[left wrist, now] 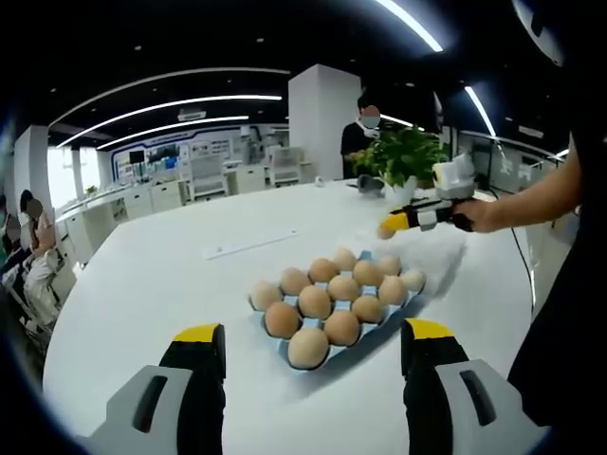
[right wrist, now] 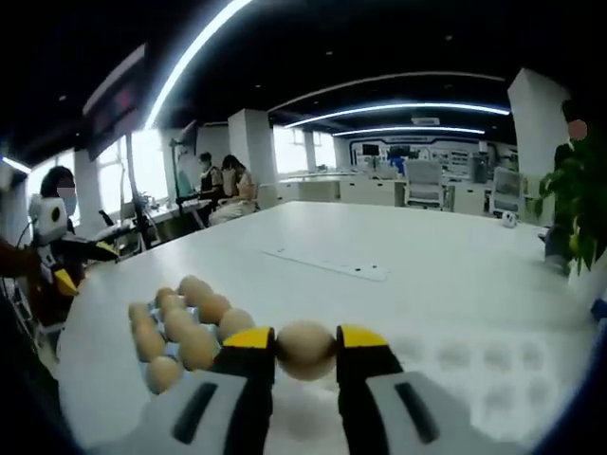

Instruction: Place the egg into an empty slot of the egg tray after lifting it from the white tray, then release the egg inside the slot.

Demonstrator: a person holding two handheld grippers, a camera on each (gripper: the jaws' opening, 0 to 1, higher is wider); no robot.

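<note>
A light brown egg (right wrist: 305,349) is clamped between the yellow-tipped jaws of my right gripper (right wrist: 305,343), held above the white tray (right wrist: 474,362), whose dimples look bare. To the left lies the blue egg tray (right wrist: 174,349), filled with several eggs. In the left gripper view the same egg tray (left wrist: 410,305) lies just beyond my open left gripper (left wrist: 313,332), which holds nothing. Farther right, my right gripper (left wrist: 394,224) hovers with the egg over the white tray (left wrist: 441,254), held by a person's hand (left wrist: 477,214).
The round white table (left wrist: 142,284) carries a flat white strip (left wrist: 251,245) near its middle and a potted plant (left wrist: 403,156) at the far side. People sit at desks beyond the table's edge (right wrist: 223,180). One person stands behind the plant (left wrist: 365,133).
</note>
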